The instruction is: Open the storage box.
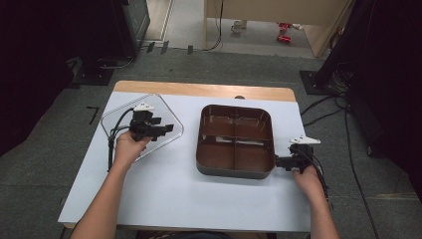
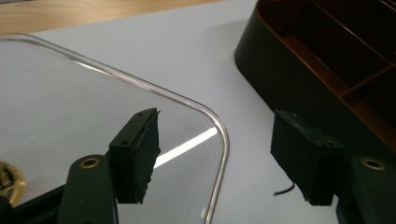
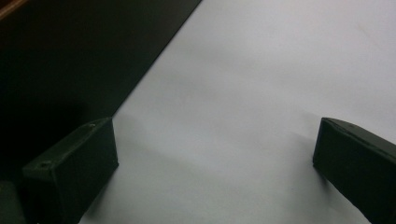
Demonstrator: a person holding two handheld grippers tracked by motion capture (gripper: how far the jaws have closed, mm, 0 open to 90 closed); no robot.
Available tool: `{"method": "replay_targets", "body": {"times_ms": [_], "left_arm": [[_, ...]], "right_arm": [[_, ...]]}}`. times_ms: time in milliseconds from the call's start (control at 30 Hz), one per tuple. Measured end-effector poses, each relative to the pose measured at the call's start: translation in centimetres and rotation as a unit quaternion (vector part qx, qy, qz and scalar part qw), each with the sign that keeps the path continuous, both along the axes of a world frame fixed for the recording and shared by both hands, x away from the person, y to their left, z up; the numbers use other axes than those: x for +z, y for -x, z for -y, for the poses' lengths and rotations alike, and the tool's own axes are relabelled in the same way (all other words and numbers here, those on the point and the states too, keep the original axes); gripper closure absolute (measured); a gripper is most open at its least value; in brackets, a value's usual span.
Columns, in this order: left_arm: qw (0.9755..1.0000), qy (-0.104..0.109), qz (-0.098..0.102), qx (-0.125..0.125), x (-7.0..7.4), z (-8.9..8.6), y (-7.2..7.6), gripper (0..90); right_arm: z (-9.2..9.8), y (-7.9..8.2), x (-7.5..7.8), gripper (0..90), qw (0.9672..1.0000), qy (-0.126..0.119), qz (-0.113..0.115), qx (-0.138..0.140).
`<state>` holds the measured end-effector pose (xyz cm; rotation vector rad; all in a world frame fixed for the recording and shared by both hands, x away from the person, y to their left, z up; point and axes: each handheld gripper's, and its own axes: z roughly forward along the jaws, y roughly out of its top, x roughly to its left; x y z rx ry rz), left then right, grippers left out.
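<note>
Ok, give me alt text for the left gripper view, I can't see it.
The left gripper stands open over the rounded corner of a clear lid lying on the white table. The brown divided tray sits at upper right.

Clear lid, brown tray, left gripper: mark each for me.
Clear lid (image 1: 164, 112): high view, on its bare right part beside the gripper.
Brown tray (image 1: 234, 173): high view, on its near outer wall.
Left gripper (image 2: 215, 163): left gripper view, midway between its fingertips, jaws apart over the lid's corner.
</note>
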<state>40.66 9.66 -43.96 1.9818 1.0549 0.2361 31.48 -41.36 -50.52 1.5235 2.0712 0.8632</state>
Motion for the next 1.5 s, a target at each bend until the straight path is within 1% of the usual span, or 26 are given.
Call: {"method": "replay_targets", "body": {"times_ms": [100, 167, 200, 233, 267, 367, 400, 467, 500, 567, 700, 767, 833, 967, 1033, 1067, 1100, 1133, 1200, 1233, 1267, 1367, 1400, 1433, 1467, 1500], "left_arm": [[0.9997, 0.019, -0.016, -0.007, -0.3, 0.5, 0.2, 30.8], [0.9994, 0.022, -0.022, -0.013, -0.5, 0.9, 0.3, 27.3], [0.9995, 0.017, -0.018, -0.019, -0.8, 1.4, 0.7, 27.1], [0.9995, 0.017, -0.018, -0.019, -0.8, 1.4, 0.7, 26.8], [0.9994, 0.012, -0.019, -0.027, -1.1, 1.8, 1.0, 26.5], [0.9992, 0.007, -0.021, -0.032, -1.4, 2.2, 1.2, 26.3], [0.9991, 0.001, -0.022, -0.037, -1.6, 2.4, 1.4, 26.2], [0.9980, -0.012, -0.033, -0.052, -2.0, 2.9, 1.6, 26.2], [0.9980, -0.012, -0.033, -0.052, -2.0, 2.9, 1.6, 26.2], [0.9975, -0.019, -0.033, -0.059, -2.3, 3.3, 1.8, 26.3], [0.9966, -0.026, -0.039, -0.067, -2.8, 3.8, 2.2, 26.3], [0.9958, -0.032, -0.041, -0.075, -3.1, 4.3, 2.5, 26.3], [0.9956, -0.032, -0.042, -0.078, -3.2, 4.4, 2.6, 26.3], [0.9937, -0.043, -0.046, -0.092, -3.6, 5.1, 2.9, 26.3], [0.9920, -0.053, -0.054, -0.101, -4.0, 5.5, 2.9, 26.2], [0.9920, -0.053, -0.054, -0.101, -4.0, 5.5, 2.9, 26.2], [0.9913, -0.058, -0.057, -0.104, -4.2, 5.5, 2.9, 26.2], [0.9908, -0.061, -0.054, -0.109, -4.4, 5.6, 2.9, 25.9], [0.9907, -0.061, -0.054, -0.109, -4.4, 5.6, 2.9, 25.3], [0.9909, -0.058, -0.054, -0.109, -4.5, 5.6, 2.9, 25.2], [0.9912, -0.051, -0.057, -0.108, -4.5, 5.5, 2.8, 24.9], [0.9912, -0.045, -0.058, -0.110, -4.6, 5.5, 2.8, 21.3], [0.9911, -0.050, -0.048, -0.114, -4.7, 5.7, 3.1, 19.6], [0.9911, -0.050, -0.048, -0.114, -4.7, 5.7, 3.1, 18.5], [0.9901, -0.062, -0.036, -0.120, -4.8, 5.9, 3.3, 18.5], [0.9893, -0.070, -0.029, -0.124, -4.9, 6.0, 3.4, 17.3]], "right_arm": [[0.0, 0.0, 0.0, 0.0, 1.0000, 0.000, 0.000, 0.000], [0.0, 0.0, 0.0, 0.0, 1.0000, 0.000, 0.000, 0.000], [0.0, 0.0, 0.0, 0.0, 1.0000, 0.000, 0.000, 0.000], [0.0, 0.0, 0.0, 0.0, 1.0000, 0.000, 0.000, 0.000], [0.0, 0.0, 0.0, 0.0, 1.0000, 0.000, 0.000, 0.000], [0.0, 0.0, 0.0, 0.0, 1.0000, 0.000, 0.000, 0.000], [0.0, 0.0, 0.0, 0.0, 1.0000, 0.000, 0.000, 0.000], [0.0, 0.0, 0.0, 0.0, 1.0000, 0.000, 0.000, 0.000], [0.0, 0.0, 0.0, 0.0, 1.0000, 0.000, 0.000, 0.000], [0.0, 0.0, 0.0, 0.0, 1.0000, 0.000, 0.000, 0.000], [0.0, 0.0, 0.0, 0.0, 1.0000, 0.000, 0.000, 0.000], [0.0, 0.0, 0.0, 0.0, 1.0000, 0.000, 0.000, 0.000], [0.0, 0.0, 0.0, 0.0, 1.0000, 0.000, 0.000, 0.000], [0.0, 0.0, 0.0, 0.0, 1.0000, 0.000, 0.000, 0.000], [0.0, 0.0, 0.0, 0.0, 1.0000, 0.000, 0.000, 0.000], [0.0, 0.0, 0.0, 0.0, 1.0000, 0.000, 0.000, 0.000], [0.0, 0.0, 0.0, 0.0, 1.0000, 0.001, 0.000, 0.000], [0.0, 0.0, 0.0, 0.0, 1.0000, 0.000, 0.000, 0.000], [0.0, 0.0, 0.0, 0.0, 1.0000, 0.000, 0.000, 0.000], [0.0, 0.0, 0.0, 0.0, 1.0000, 0.001, 0.000, 0.000], [0.0, 0.0, 0.0, 0.0, 1.0000, 0.000, 0.000, 0.000], [0.0, 0.0, 0.0, 0.0, 1.0000, 0.000, 0.000, 0.000], [0.0, 0.0, 0.0, 0.0, 1.0000, 0.001, 0.000, 0.000], [0.0, 0.0, 0.0, 0.0, 1.0000, 0.001, 0.000, 0.000], [0.0, 0.0, 0.0, 0.0, 1.0000, 0.001, 0.000, 0.000], [0.0, 0.0, 0.0, 0.0, 1.0000, 0.001, 0.000, 0.000]]}}
